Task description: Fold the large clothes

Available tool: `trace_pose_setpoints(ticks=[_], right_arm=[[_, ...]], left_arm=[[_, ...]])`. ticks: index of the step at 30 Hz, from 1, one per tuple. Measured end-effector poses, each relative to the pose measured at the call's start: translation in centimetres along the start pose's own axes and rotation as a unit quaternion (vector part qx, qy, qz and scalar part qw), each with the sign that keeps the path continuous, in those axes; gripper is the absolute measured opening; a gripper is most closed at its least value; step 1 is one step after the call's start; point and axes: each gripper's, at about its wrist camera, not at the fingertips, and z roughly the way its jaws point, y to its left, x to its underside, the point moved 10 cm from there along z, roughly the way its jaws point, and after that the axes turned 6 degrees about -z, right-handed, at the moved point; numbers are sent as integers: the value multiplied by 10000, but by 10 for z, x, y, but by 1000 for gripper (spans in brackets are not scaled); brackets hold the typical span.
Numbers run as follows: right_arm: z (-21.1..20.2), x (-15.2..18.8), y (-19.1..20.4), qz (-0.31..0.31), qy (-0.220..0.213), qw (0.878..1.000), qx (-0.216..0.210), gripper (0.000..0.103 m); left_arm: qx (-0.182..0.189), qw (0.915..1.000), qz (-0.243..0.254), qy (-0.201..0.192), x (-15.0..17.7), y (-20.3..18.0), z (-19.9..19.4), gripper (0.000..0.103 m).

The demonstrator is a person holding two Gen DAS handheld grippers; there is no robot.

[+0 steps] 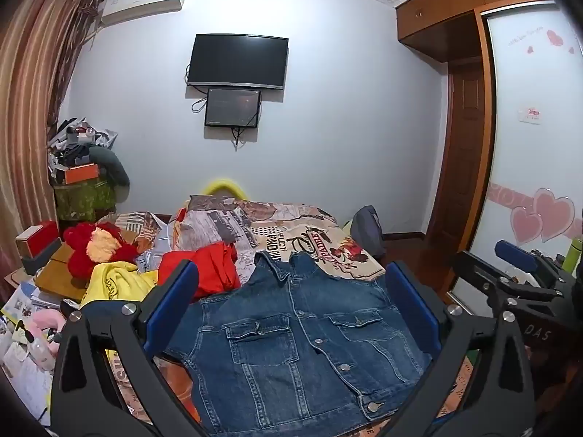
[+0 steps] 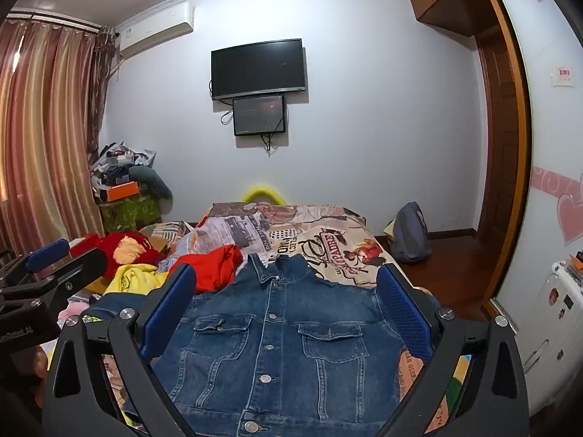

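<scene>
I am reading "DAS" in pale letters on the black body of the right claw (image 1: 524, 266), seen at the right edge of the left wrist view; the bedspread (image 2: 328, 233) is carrying printed words, but they are lying upside down and I cannot read them surely. The yellow garment (image 1: 116, 280) is bearing dark lettering too small to tell.

The denim jacket (image 2: 277, 342) is lying flat on the bed, front up, buttoned, collar pointing toward the far wall. I am holding the left claw (image 1: 291, 309) above it with jaws spread wide, nothing gripped; the jacket's chest is showing between the 2 blue pads (image 1: 171, 302). The right claw is hanging likewise wide over the jacket, empty.

I am counting 1 jacket, 2 chest pockets, 2 wall screens (image 2: 258, 67), 1 red garment (image 2: 211, 266).
</scene>
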Motion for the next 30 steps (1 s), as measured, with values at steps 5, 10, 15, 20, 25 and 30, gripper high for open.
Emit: trace_pose_setpoints(ticks=[5, 10, 15, 20, 25, 30], right_arm=[[1, 1, 0, 0, 28, 10000, -10, 99], [1, 1, 0, -13, 32, 10000, -2, 99], [1, 1, 0, 1, 42, 10000, -11, 99], [1, 1, 0, 3, 41, 10000, -14, 99], [0, 1, 0, 33, 33, 10000, -24, 99], [0, 3, -1, 43, 35, 10000, -15, 99]], left_arm=[[76, 9999, -78, 67, 9, -4, 5, 103], [41, 9999, -129, 73, 15, 2, 9, 103], [14, 9999, -86, 62, 9, 4, 6, 103], [8, 10000, -68, 39, 6, 5, 4, 103], [-18, 10000, -53, 15, 4, 4, 3, 103], [-14, 10000, -67, 12, 4, 5, 3, 103]])
